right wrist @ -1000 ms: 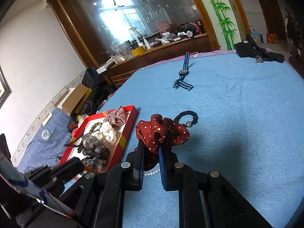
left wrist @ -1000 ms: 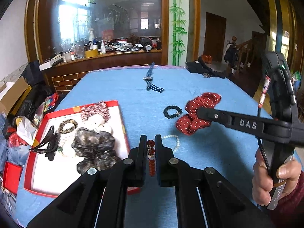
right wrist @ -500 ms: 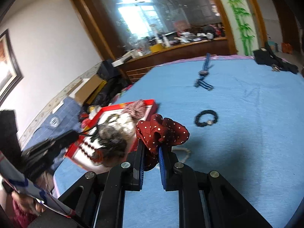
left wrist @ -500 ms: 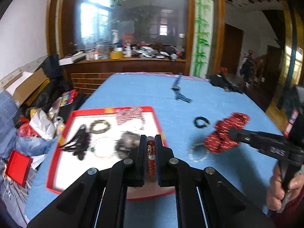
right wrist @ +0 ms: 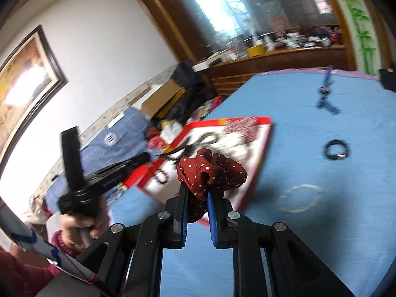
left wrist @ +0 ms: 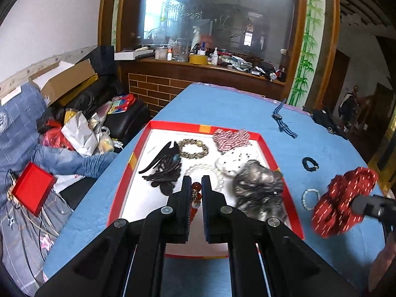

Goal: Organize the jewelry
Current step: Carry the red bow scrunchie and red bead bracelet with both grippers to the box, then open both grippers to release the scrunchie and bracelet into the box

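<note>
Surface: blue table [left wrist: 222,109] is carrying the sorting, cluttered room behind.
Red tray [left wrist: 153,126]: already holding several pieces.
Left gripper [left wrist: 196,185]: pinching amber bead string [left wrist: 195,193] over the tray.
Loose on cloth: pale bracelet [left wrist: 309,199], black bracelet [left wrist: 310,164], blue watch [left wrist: 282,120] are waiting.
Right gripper [right wrist: 196,193]: clamping red dotted scrunchie [right wrist: 212,170], nearing the tray.
</note>
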